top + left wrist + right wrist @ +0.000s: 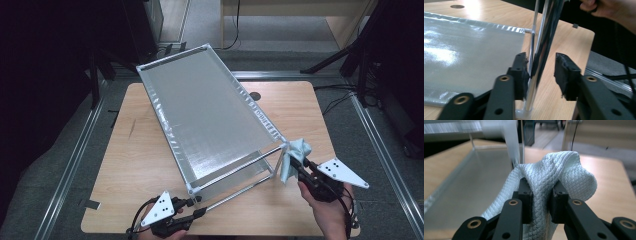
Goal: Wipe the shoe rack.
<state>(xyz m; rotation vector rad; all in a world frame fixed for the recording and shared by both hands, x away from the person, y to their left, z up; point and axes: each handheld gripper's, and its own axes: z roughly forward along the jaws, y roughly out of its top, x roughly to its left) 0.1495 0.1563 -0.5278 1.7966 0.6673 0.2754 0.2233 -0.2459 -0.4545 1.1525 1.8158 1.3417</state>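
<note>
A pale blue cloth (554, 175) is clamped between the jaws of the right gripper (540, 195) and pressed against the near right corner post of a metal-framed rack (210, 107) with a silver fabric bed, set aslant on the wooden tabletop (135, 155). A chrome rail (544, 45) of the rack is straddled by the left gripper (540, 72), its jaws parted, one touching the rail.
</note>
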